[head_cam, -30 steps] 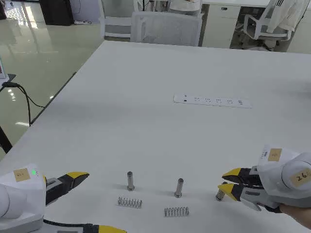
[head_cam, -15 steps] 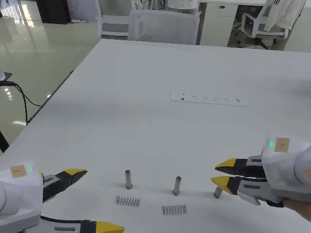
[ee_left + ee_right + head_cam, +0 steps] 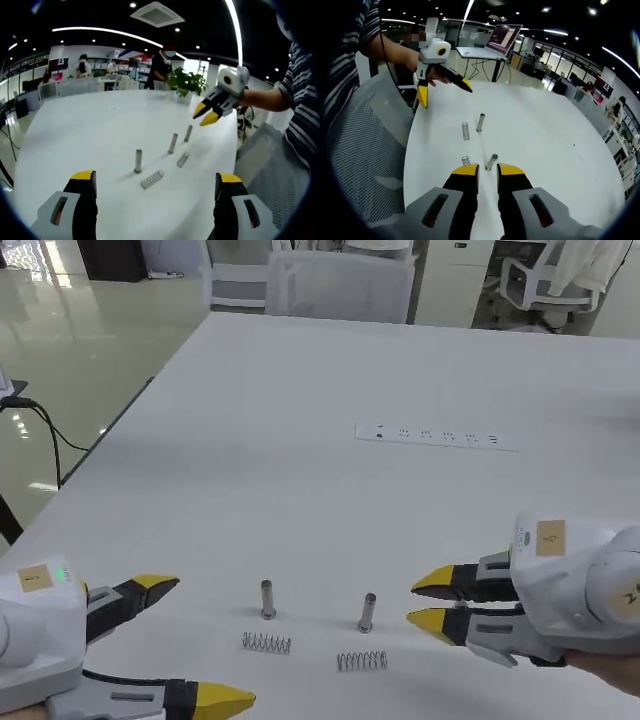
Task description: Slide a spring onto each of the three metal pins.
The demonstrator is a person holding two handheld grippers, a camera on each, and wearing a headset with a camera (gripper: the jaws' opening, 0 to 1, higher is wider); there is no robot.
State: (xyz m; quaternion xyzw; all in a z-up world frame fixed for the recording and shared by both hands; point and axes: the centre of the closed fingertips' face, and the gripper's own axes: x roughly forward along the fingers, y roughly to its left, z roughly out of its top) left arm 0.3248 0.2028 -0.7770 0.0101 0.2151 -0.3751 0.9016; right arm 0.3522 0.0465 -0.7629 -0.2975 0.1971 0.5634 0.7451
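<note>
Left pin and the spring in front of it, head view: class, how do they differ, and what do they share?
The left pin stands upright; the spring lies on its side. The pin is a smooth solid rod; the spring is an open wire coil. Both are grey metal, apart on the white table.

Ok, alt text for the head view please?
Two metal pins stand on a white table, each with a loose spring lying in front of it. The left gripper, wide open, and the right gripper, narrowly open, flank them.
</note>
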